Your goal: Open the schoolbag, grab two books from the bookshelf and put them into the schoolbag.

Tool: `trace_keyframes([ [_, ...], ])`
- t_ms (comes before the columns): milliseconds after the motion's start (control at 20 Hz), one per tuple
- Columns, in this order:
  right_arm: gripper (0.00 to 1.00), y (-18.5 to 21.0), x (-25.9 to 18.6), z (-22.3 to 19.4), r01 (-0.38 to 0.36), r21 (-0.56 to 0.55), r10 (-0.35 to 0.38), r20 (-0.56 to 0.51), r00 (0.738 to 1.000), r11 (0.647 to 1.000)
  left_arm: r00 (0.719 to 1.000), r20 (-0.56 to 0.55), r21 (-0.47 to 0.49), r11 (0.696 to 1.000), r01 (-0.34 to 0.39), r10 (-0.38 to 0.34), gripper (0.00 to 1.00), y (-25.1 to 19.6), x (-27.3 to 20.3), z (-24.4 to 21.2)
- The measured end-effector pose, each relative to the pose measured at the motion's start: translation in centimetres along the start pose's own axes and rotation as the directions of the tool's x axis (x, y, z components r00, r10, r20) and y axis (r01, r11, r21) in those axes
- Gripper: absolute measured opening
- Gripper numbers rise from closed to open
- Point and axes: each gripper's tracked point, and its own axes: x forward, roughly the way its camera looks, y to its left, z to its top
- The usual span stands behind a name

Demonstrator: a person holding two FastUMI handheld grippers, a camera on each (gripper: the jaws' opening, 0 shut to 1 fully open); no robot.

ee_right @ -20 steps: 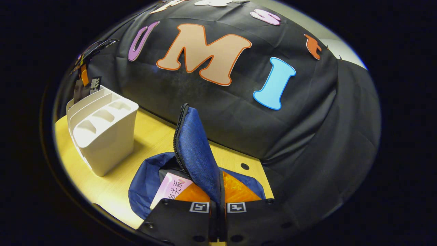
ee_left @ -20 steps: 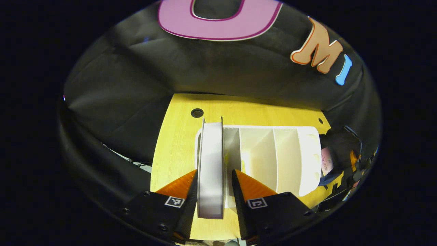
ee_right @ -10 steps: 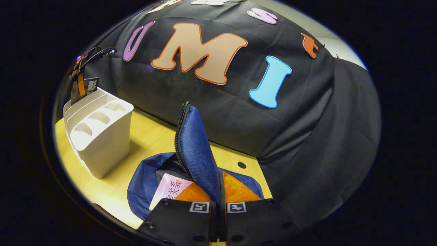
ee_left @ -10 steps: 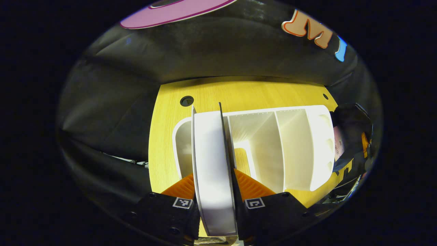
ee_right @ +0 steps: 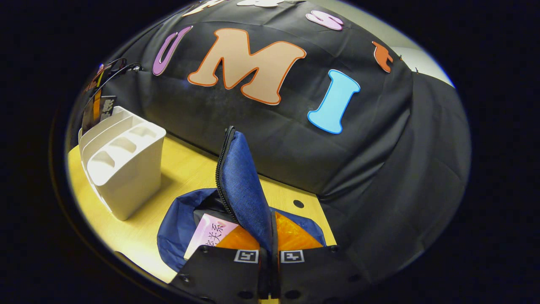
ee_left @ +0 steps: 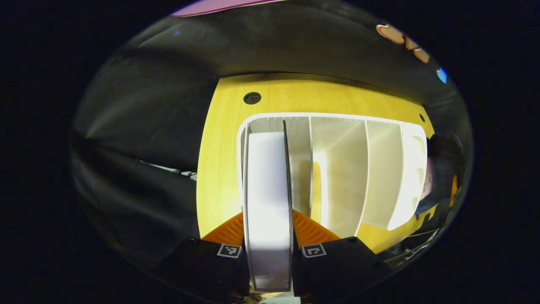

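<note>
In the leftmost slot of the white bookshelf (ee_left: 337,169) on the yellow tabletop (ee_left: 219,169), the second book (ee_left: 268,202) is standing upright, and the left tongs (ee_left: 268,249) are gripping its page edge from both sides. It is looking stiff and rather thick, so a firm hold near the middle is seeming wise. The right tongs (ee_right: 270,253) are pinching the flap of the blue schoolbag (ee_right: 242,190), where a pink book (ee_right: 209,234) is lying; I am leaving its printed characters unread.

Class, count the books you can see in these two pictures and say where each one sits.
2. One book stands in the end slot of the white bookshelf, clamped by the left tongs. One pink book lies inside the open schoolbag. Others may be hidden.
</note>
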Motion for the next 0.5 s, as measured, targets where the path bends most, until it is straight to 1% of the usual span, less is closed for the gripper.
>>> trace_keyframes([
  [100, 0.06, 0.0, 0.0, 0.0, -0.006, 0.000, 0.006, 0.003, 1.000, 1.000, 1.000, 0.027, -0.028, 1.000, 0.014, -0.013, 0.35, -0.2, -1.3, 0.0],
  [200, 0.05, -0.1, 0.0, 0.0, -0.012, 0.003, 0.012, 0.006, 1.000, 1.000, 0.999, 0.051, -0.042, 0.999, 0.015, -0.013, 0.37, -0.3, -3.2, 0.0],
  [300, 0.05, -0.1, 0.0, 0.1, -0.018, 0.008, 0.018, 0.008, 1.000, 1.000, 0.996, 0.088, -0.040, 0.999, 0.001, 0.003, 0.37, -0.4, -5.1, 0.3],
  [350, 0.05, 0.0, 0.0, 0.0, -0.022, 0.007, 0.022, 0.011, 1.000, 1.000, 0.993, 0.117, -0.030, 1.000, -0.010, 0.014, 0.39, -0.4, -6.2, 0.5],
  [400, 0.05, 0.0, 0.0, 0.1, -0.025, 0.004, 0.025, 0.014, 1.000, 1.000, 0.990, 0.142, -0.021, 1.000, -0.019, 0.022, 0.37, -0.7, -7.3, 0.5],
  [450, 0.05, -0.1, 0.1, 0.1, -0.029, 0.004, 0.029, 0.016, 0.999, 1.000, 0.986, 0.166, -0.013, 1.000, -0.023, 0.025, 0.39, -1.1, -8.5, 0.6],
  [500, 0.06, -0.1, 0.1, 0.2, -0.032, 0.007, 0.032, 0.018, 0.999, 0.999, 0.982, 0.187, -0.014, 1.000, -0.024, 0.026, 0.36, -1.4, -9.5, 0.7],
])
